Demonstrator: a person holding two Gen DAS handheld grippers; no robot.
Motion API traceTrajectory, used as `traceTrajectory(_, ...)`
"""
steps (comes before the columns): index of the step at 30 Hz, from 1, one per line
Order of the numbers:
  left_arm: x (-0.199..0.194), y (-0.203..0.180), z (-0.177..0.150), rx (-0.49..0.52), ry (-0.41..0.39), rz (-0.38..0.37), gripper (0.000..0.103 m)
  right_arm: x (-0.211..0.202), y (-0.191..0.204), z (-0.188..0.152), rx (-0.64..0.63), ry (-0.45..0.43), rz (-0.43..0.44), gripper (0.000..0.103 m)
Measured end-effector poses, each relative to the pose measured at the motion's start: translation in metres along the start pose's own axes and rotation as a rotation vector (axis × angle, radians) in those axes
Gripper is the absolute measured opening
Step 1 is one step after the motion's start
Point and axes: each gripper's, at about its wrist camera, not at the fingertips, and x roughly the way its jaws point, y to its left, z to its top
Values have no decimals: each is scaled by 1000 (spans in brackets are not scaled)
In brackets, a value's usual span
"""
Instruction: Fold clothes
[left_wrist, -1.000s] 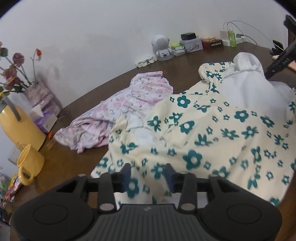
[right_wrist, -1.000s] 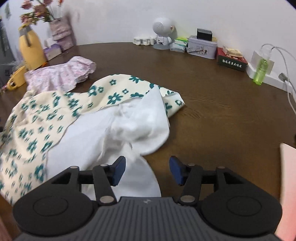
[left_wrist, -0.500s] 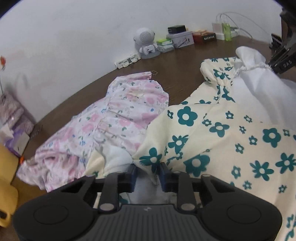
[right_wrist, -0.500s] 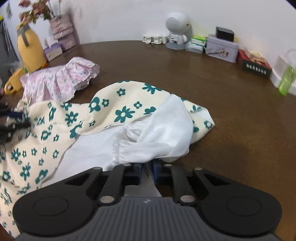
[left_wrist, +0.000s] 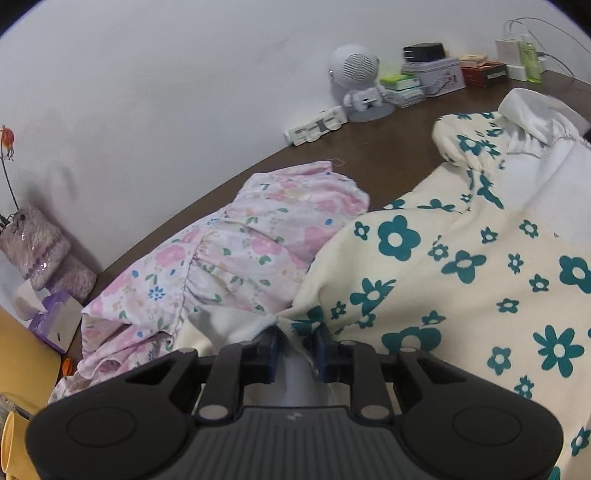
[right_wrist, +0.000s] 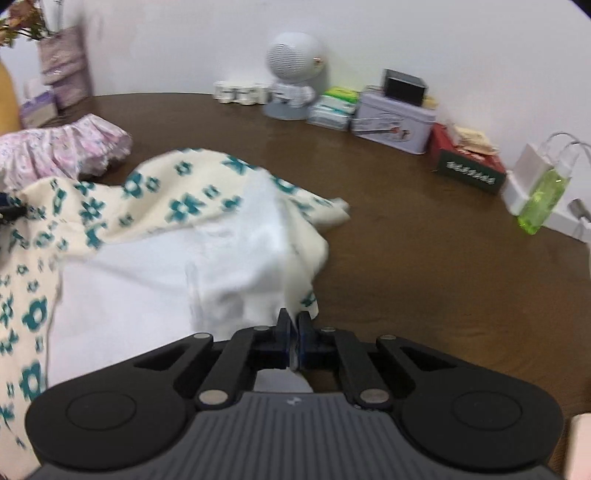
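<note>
Jaws of left gripper (left_wrist: 294, 338) and right gripper (right_wrist: 294, 328) pinching cream dress (left_wrist: 461, 280)

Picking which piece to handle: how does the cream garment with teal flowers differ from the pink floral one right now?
The cream garment is gripped by the left gripper and right gripper; the pink garment lies untouched. The cream one's print is large teal flowers, the pink one's small pastel blooms. Both are unfolded on the brown table.

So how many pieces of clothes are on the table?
2: the cream garment with teal flowers, nearest and pinched by both grippers, and the pink floral garment beside it toward the wall. More could be hidden underneath.
</note>
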Motion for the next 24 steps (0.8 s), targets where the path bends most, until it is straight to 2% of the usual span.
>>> traceTrajectory(3,-10,-7,-8,13,-5,12,20,-2,-12,-12,-3,17,-68,0)
traceTrajectory(6,-46,-12,-20,-56,-35,-49,23,-24,-31,-25,119,-10,44,1)
traceTrajectory(8,-76,-17,-37,-85,-70,-104,32,-48,-33,-36,113,-57,108,6)
traceTrajectory(9,-90,-22,-46,-82,-73,-125,35,-58,-32,-41,94,-71,134,12)
traceTrajectory(10,-103,-28,-57,-70,-66,-135,34,-64,-30,-48,68,-66,153,24)
traceTrajectory(12,-125,-43,-77,-49,-50,-146,34,-64,-27,-58,34,-42,144,39)
traceTrajectory(14,-140,-54,-95,-40,-30,-149,34,-62,-25,-67,2,-18,129,40)
traceTrajectory(16,-154,-61,-111,-38,-9,-150,35,-55,-30,-72,37,-5,139,40)
traceTrajectory(20,-161,-69,-128,-62,30,-132,34,-42,-37,-72,94,0,174,45)
traceTrajectory(24,-164,-69,-132,-74,30,-118,34,-42,-32,-76,69,-8,168,49)
